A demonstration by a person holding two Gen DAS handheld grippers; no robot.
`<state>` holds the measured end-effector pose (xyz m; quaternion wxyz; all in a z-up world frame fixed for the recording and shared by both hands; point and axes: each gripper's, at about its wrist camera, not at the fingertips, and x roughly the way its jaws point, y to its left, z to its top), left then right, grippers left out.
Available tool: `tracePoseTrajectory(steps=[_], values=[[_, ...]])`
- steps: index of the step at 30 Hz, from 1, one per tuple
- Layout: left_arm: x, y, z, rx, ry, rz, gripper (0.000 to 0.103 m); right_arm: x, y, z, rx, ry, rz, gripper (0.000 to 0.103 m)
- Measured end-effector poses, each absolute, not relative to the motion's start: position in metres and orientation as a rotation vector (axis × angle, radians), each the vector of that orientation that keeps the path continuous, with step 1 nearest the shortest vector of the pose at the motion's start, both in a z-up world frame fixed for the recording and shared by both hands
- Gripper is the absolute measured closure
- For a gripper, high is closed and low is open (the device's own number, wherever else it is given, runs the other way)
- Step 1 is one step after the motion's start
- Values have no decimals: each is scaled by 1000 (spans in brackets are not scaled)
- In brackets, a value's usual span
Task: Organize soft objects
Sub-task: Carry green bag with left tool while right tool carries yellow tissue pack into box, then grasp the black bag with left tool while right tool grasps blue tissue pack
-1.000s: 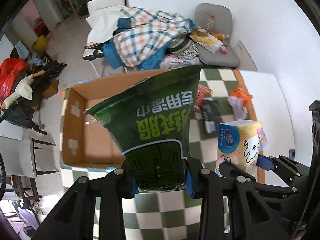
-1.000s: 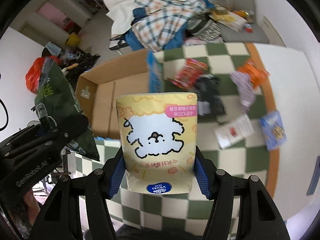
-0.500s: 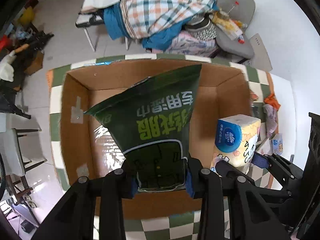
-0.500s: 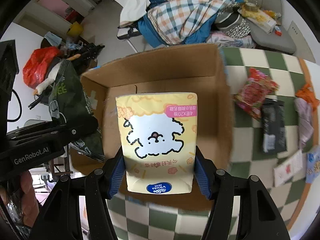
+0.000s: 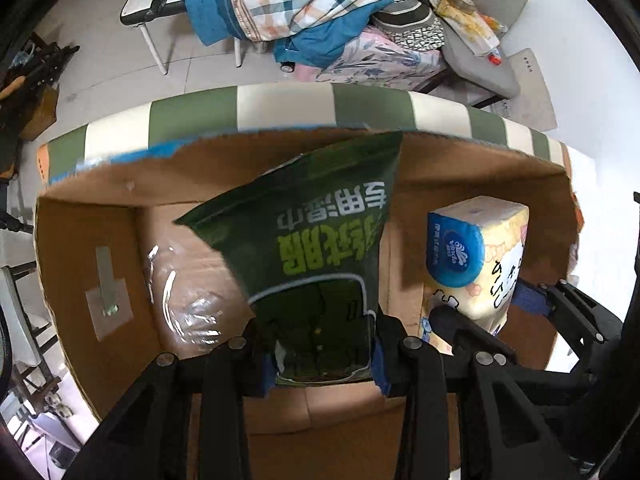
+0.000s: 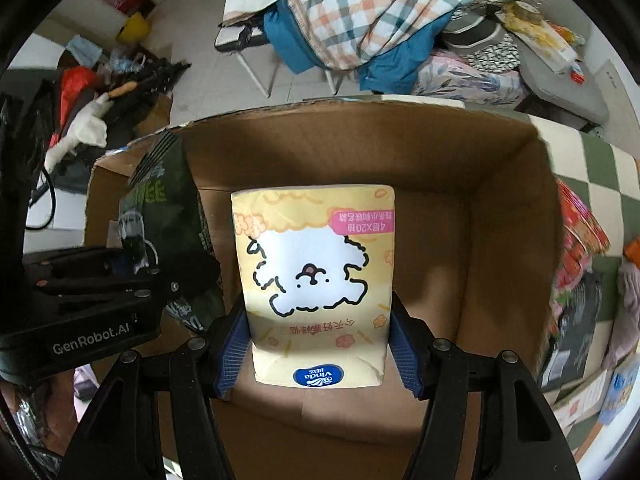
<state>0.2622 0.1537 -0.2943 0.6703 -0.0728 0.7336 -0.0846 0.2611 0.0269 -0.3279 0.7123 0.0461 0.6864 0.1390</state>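
My left gripper is shut on a dark green wet-wipes pack and holds it over the inside of an open cardboard box. My right gripper is shut on a yellow tissue pack with a white dog drawing, held inside the same box. The tissue pack also shows at the right of the left wrist view, and the green pack with the left gripper at the left of the right wrist view. The two packs are side by side, apart.
The box stands on a green and white checked table. Snack packets and small packs lie on the table right of the box. Chairs piled with clothes stand beyond the table. Clutter lies on the floor at left.
Both grippers have moved forward and down with their packs, from in front of the box to inside it. The box now fills both views.
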Motion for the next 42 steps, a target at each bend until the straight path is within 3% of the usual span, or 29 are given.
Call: tracePoseTrajectory(steps=[2,4,5,6,8,10,14,29,42], values=[[265,155,-294,-164,1660,-183,60,267,30,-331,79,1525,303,36],[266,159,-290,-177,1643,-178,32,270,32,-332,71,1527,301,30],[265,160,-289,-186,1636,-178,25,271,32,-332,75,1529,301,19],[264,162,-288,-198,1632,-182,20,271,33,-331,81,1530,303,11],[261,166,-283,-214,1621,-189,19,271,32,-328,80,1527,296,11],[258,169,-278,-201,1598,-170,8,269,32,-323,73,1521,287,11],[244,174,-266,-171,1547,-117,4,259,31,-316,46,1520,264,0],[169,175,-213,-56,1321,20,2,186,21,-279,-17,1438,158,0],[94,161,-151,-38,1203,36,2,114,11,-204,30,1305,188,0]])
